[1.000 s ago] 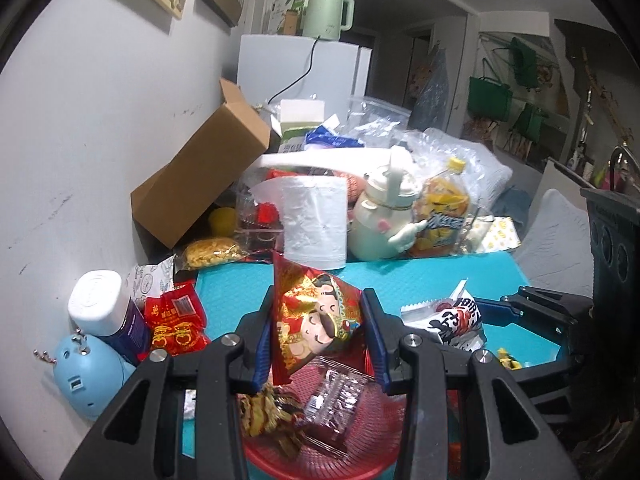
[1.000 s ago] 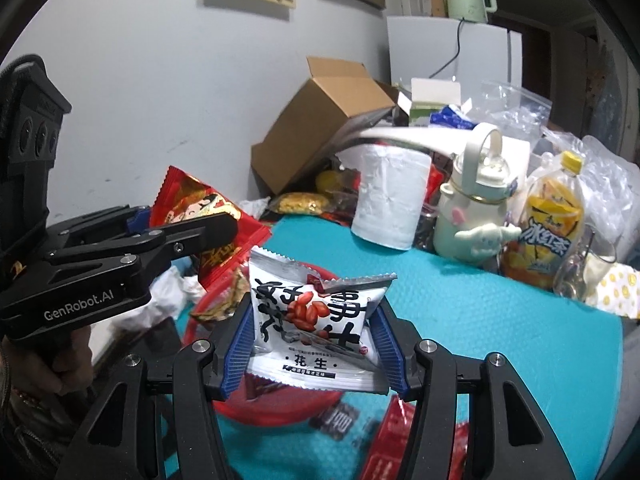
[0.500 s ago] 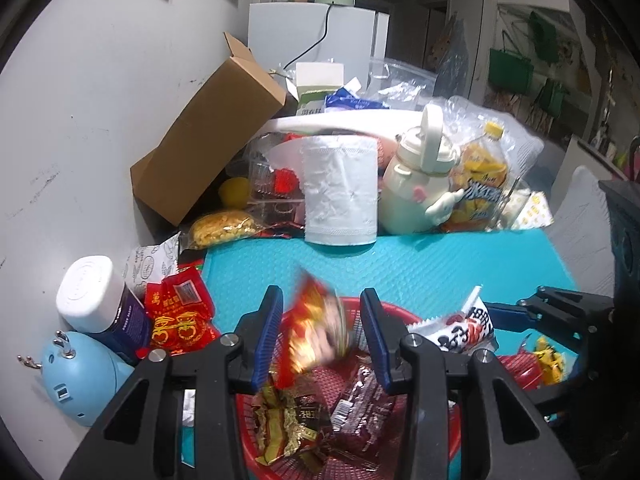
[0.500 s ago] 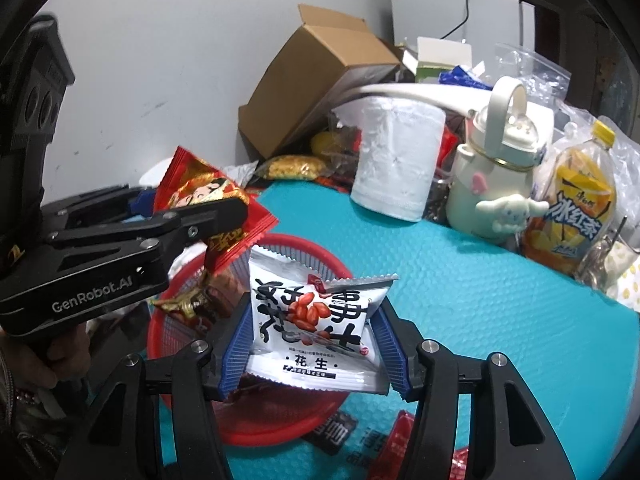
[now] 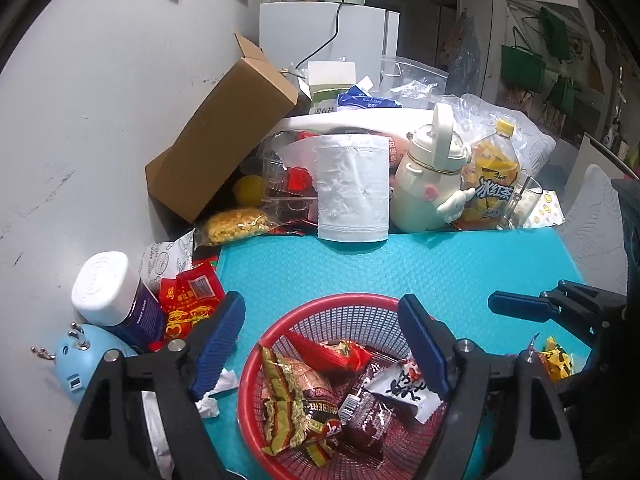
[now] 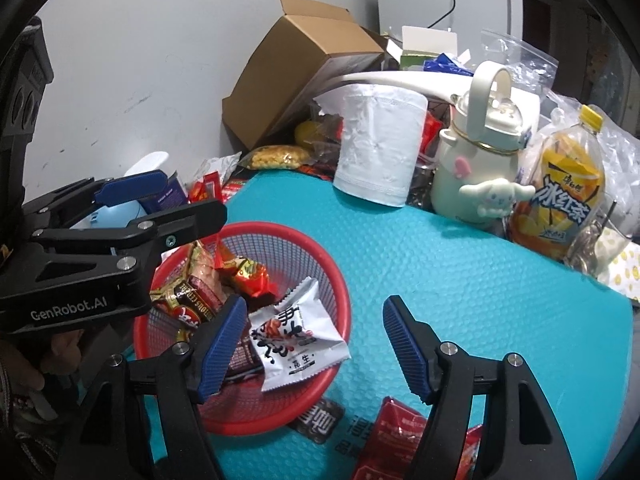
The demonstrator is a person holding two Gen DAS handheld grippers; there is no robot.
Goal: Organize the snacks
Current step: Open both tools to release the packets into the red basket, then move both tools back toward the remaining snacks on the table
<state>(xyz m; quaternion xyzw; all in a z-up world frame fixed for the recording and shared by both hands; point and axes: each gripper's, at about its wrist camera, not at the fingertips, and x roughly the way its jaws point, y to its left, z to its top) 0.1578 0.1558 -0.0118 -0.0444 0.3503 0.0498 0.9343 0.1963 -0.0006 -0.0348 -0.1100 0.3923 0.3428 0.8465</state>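
Note:
A red mesh basket (image 5: 332, 300) (image 6: 320, 248) stands on the teal mat and holds several snack packets. My left gripper (image 5: 322, 336) (image 6: 180, 204) hovers over it, jaws opening, with nothing between the pads. The red cartoon packet (image 5: 328, 354) (image 6: 244, 276) lies loose in the basket below it. My right gripper (image 6: 314, 344) hangs over the basket's near right rim, jaws opening too. The white peanut packet (image 6: 298, 338) (image 5: 404, 386) rests free in the basket, leaning on the rim, clear of both pads. In the left wrist view the right gripper's fingers (image 5: 520, 306) show at the right.
A tissue roll (image 5: 352, 196), a cream bottle (image 5: 432, 176) and an iced tea bottle (image 5: 494, 184) line the mat's far edge by a cardboard box (image 5: 224, 128). Red packets (image 5: 188, 300), a white-capped jar (image 5: 108, 292) and a blue clock (image 5: 86, 356) sit left. More packets (image 6: 396, 436) lie near front.
Both grippers sank slightly and opened. The red cartoon packet dropped from the left gripper into the basket. The white peanut packet fell from the right gripper into the basket.

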